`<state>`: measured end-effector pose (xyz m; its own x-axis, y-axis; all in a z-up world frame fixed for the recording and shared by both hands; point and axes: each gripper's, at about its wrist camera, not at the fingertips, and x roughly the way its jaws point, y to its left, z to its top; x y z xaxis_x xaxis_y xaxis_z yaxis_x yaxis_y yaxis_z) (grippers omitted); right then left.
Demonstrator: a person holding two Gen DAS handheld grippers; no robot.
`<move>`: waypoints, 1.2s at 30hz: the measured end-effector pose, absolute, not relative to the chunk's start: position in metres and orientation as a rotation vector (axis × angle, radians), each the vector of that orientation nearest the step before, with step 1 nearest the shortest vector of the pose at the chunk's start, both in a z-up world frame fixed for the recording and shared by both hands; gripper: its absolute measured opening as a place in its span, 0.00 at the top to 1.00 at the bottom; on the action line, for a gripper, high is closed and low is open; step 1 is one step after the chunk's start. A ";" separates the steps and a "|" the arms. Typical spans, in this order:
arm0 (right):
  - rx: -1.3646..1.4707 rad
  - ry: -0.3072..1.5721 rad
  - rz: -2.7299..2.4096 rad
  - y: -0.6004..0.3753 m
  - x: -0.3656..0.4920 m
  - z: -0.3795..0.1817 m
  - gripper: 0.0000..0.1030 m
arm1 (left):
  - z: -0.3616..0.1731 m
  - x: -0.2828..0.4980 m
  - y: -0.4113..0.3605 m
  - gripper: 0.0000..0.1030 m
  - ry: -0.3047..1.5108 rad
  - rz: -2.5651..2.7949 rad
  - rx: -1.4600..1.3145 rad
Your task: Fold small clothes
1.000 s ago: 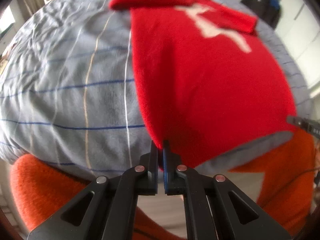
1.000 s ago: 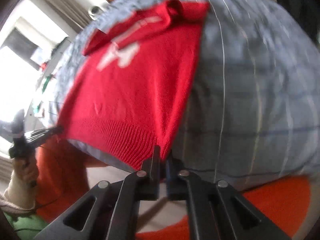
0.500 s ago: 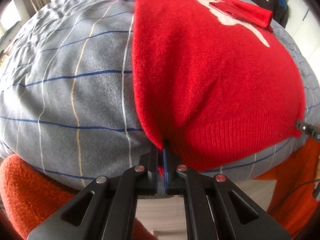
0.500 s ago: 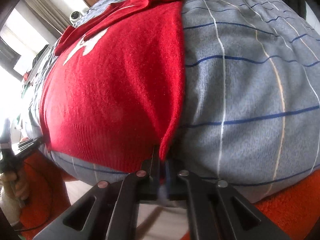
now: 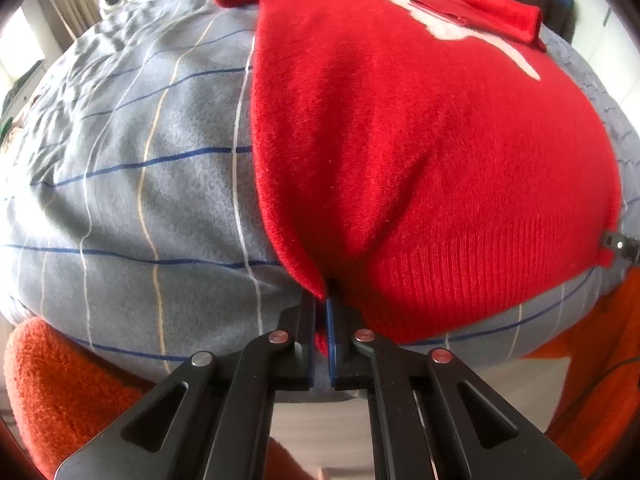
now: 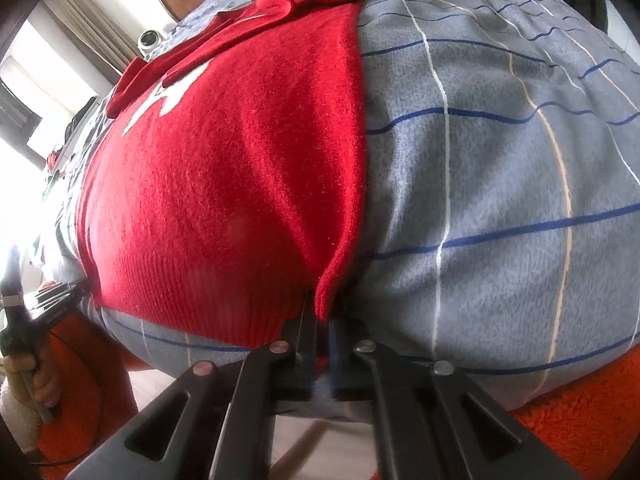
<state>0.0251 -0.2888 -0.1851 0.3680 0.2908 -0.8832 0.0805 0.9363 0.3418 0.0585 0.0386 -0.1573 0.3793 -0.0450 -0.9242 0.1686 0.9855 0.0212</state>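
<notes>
At the bed's (image 5: 132, 184) near edge, my left tool (image 5: 321, 312) and right tool (image 6: 320, 320) each clench a hem corner of the red sweater (image 5: 420, 152); it has dropped flat, ready for folding upward.

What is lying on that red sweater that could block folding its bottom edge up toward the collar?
Nothing visible. The red knitted sweater lies flat on the grey checked bedspread, only its own sleeves folded across; left gripper and right gripper already pinch the hem corners.
</notes>
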 end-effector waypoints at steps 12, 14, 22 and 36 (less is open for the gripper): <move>0.519 1.224 0.168 -0.313 0.009 -0.187 0.90 | -0.140 0.036 0.034 0.53 1.149 -0.115 0.165; 0.581 1.268 0.183 -0.322 0.001 -0.185 0.79 | -0.126 0.025 0.043 0.36 1.123 -0.097 0.138; 0.196 1.177 -0.046 -0.349 0.001 -0.105 0.56 | -0.074 0.039 0.093 0.29 0.855 0.120 0.020; -0.268 1.004 0.397 -0.143 0.212 -0.121 0.47 | -0.089 0.046 0.113 0.27 0.827 0.211 0.004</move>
